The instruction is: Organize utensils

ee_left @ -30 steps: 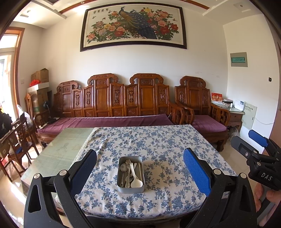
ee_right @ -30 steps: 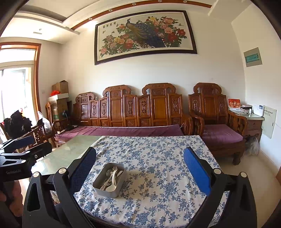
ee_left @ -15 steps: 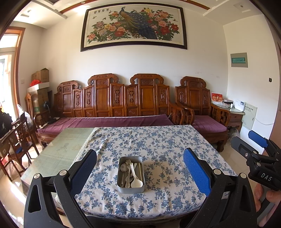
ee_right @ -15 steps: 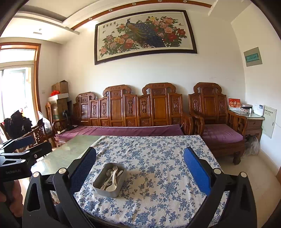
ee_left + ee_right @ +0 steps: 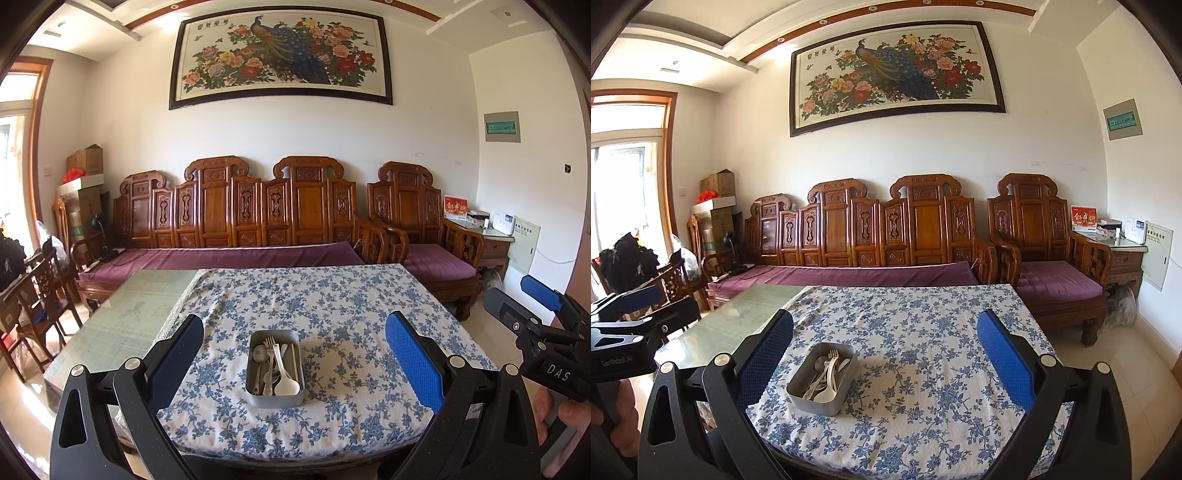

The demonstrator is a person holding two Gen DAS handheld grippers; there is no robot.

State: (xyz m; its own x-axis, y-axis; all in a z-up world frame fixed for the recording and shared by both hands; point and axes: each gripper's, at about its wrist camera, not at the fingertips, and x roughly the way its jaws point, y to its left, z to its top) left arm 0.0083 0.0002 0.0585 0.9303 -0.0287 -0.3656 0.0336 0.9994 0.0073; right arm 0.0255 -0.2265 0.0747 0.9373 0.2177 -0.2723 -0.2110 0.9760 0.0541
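A grey metal tin (image 5: 275,398) (image 5: 803,400) sits near the front edge of the table on a blue-flowered cloth (image 5: 332,306) (image 5: 923,332). Inside lie a white spoon (image 5: 285,384) (image 5: 827,393), a fork (image 5: 269,341) (image 5: 833,355), metal spoons and pale chopsticks (image 5: 294,360). My left gripper (image 5: 293,360) hovers open in front of the tin, well short of it, nothing between its blue pads. My right gripper (image 5: 884,360) is open too, with the tin left of centre between its fingers. Each gripper shows at the edge of the other's view.
The left part of the table is bare glass (image 5: 136,314). A carved wooden sofa with purple cushions (image 5: 236,254) stands behind the table, an armchair (image 5: 424,240) to its right. Wooden chairs (image 5: 40,291) crowd the left. A side cabinet (image 5: 1123,254) stands at the right wall.
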